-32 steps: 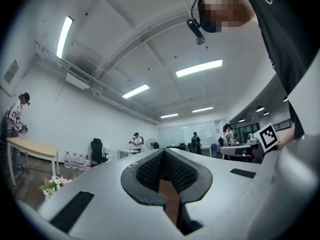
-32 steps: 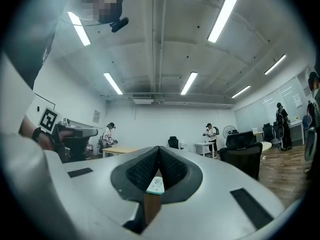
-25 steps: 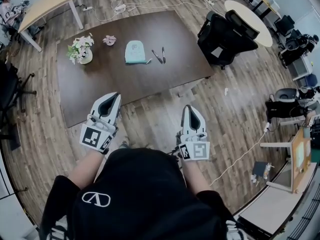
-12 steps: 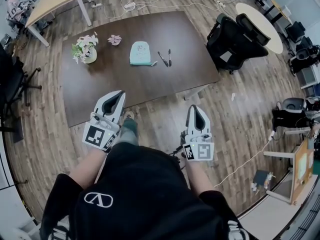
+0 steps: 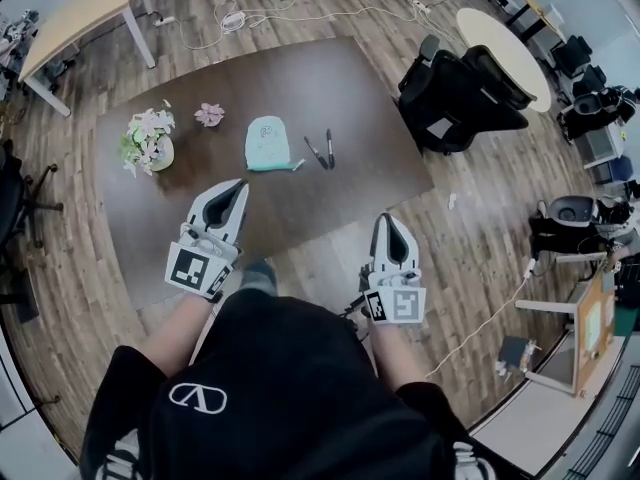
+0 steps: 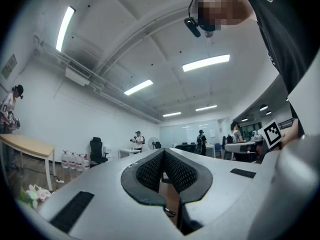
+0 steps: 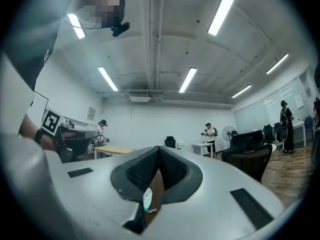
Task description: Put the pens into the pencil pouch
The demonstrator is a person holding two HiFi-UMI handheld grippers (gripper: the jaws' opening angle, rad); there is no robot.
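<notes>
- Left tongs [image 6: 164, 151]: grey shells, black ribbed pads, tips meeting, nothing held between them.
- Brown surface shows through the gap behind the tips.
- Low left: pale flowers [image 6: 33, 194], with a light wooden table [image 6: 27, 145] above them.
- Far wall: row of water bottles [image 6: 72, 160], 1 black chair [image 6: 96, 150].
- Ceiling: lit strip lights [image 6: 206, 62]; people stand far off.

1. You can't read a single word or number anywhere here.
2. Your shirt [image 5: 290, 368] bears a white oval emblem [image 5: 197, 397] with no letters beside it.
3. A black-and-white square marker [image 5: 192, 269] sits on your left gripper [image 5: 233, 190], and a second marker [image 5: 392, 305] sits on your right gripper [image 5: 386, 222].
4. The pouch [image 5: 267, 144] carries faint print, too small to read.
5. The wall sign [image 7: 92, 113] is illegible.
</notes>
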